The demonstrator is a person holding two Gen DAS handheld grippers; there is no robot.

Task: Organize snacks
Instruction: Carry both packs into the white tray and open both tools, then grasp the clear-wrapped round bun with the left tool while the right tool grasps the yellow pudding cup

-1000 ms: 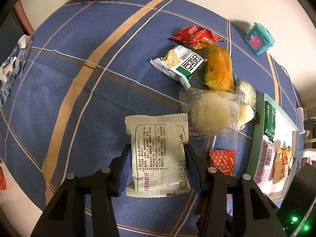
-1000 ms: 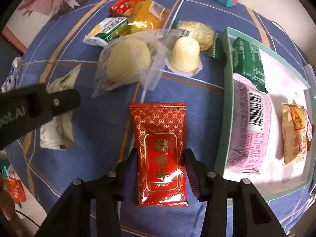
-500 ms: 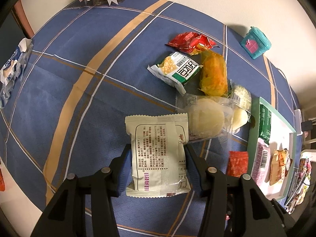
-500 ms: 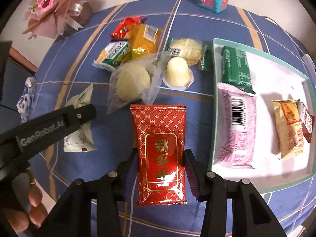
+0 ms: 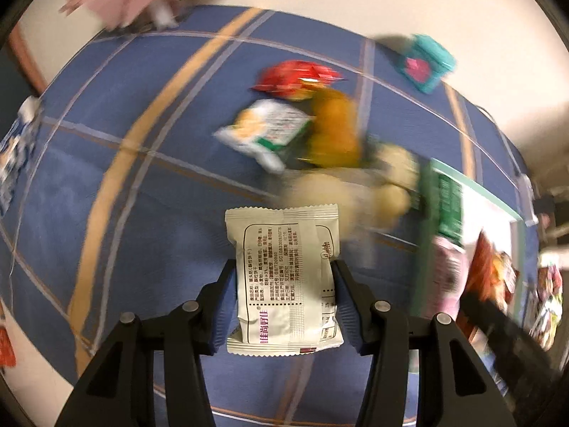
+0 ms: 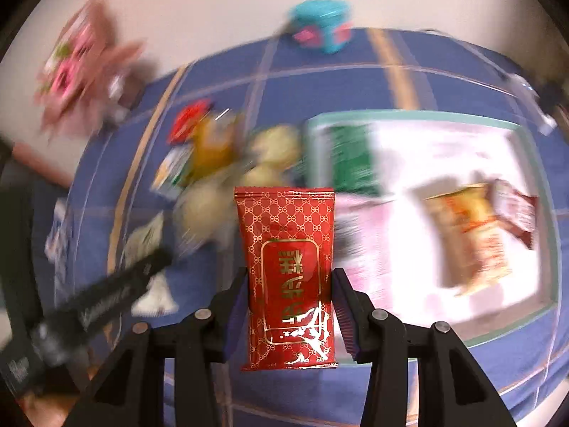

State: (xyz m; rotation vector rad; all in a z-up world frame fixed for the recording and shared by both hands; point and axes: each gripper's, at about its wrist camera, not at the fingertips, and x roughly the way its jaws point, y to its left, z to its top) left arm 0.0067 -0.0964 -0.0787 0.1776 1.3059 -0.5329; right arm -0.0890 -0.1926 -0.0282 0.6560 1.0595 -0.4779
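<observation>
Both packets now higher above the bench (image 5: 149, 192). Left gripper (image 5: 284, 295) fingers hold cream packet (image 5: 284, 277); right gripper (image 6: 290, 302) fingers hold red gold-patterned packet (image 6: 288, 274) beside tray (image 6: 547, 249).

A glossy red foil packet (image 6: 290, 277) with gold print, a matt cream plastic wrapper (image 5: 284, 281), and a matt blue cloth (image 5: 124, 213) covering the tabletop.

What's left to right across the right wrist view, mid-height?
Left gripper → cream packet → red packet held in the right gripper → pink packet in the tray → orange packet → dark red packet.
</observation>
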